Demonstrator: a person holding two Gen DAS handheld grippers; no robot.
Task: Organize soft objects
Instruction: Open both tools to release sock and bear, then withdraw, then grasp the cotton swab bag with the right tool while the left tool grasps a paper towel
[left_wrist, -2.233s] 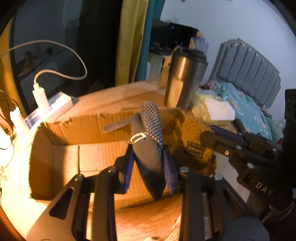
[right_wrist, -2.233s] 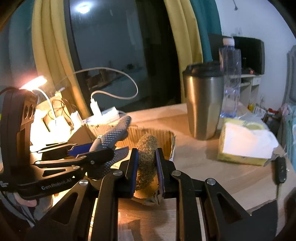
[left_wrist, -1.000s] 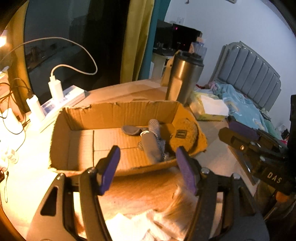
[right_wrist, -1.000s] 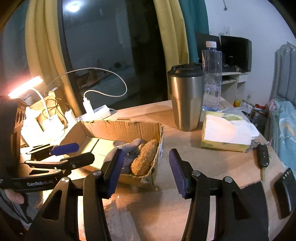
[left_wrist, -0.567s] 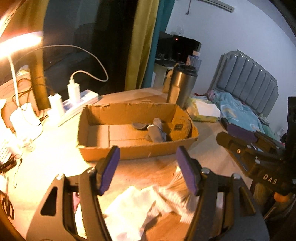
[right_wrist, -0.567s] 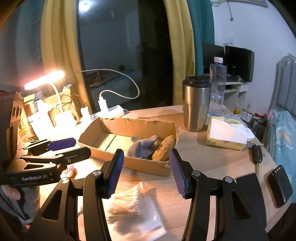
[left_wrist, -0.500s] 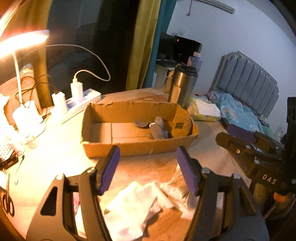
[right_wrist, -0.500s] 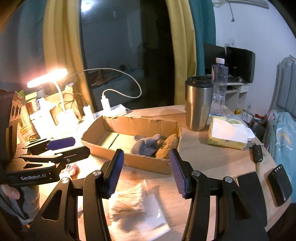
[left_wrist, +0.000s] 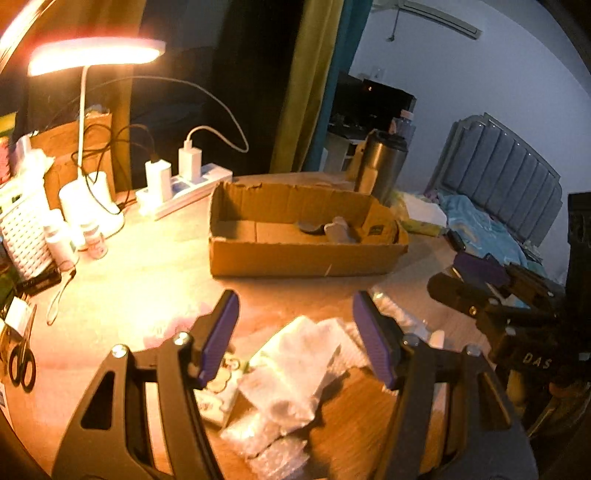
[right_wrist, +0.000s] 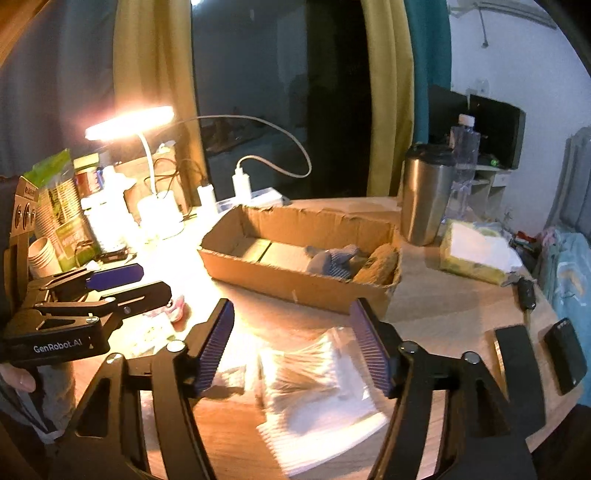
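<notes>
A shallow cardboard box (left_wrist: 295, 263) (right_wrist: 291, 284) sits mid-table. Inside at its right end lie a grey dotted glove (right_wrist: 334, 260) (left_wrist: 334, 230) and a mustard-brown knitted piece (right_wrist: 380, 264) (left_wrist: 382, 227). My left gripper (left_wrist: 295, 341) is open and empty, above white soft cloth (left_wrist: 295, 373) and clear plastic bags near the front of the table. My right gripper (right_wrist: 293, 341) is open and empty above a clear bag of white pads (right_wrist: 314, 373). Each gripper shows in the other's view, the right one (left_wrist: 491, 291) and the left one (right_wrist: 122, 282).
A lit desk lamp (right_wrist: 129, 123), power strip with chargers (left_wrist: 184, 184), bottles and scissors (left_wrist: 22, 365) crowd the left. A steel tumbler (right_wrist: 424, 192), water bottle (right_wrist: 461, 166), tissue pack (right_wrist: 476, 251), key fob (right_wrist: 526, 291) and black items stand right. A small pink object (right_wrist: 177, 301) lies near the left gripper.
Both grippers let go of the glove and the knitted piece into the box, opened, and pulled back and up toward the table's front. The cloth and bags came into view below them.
</notes>
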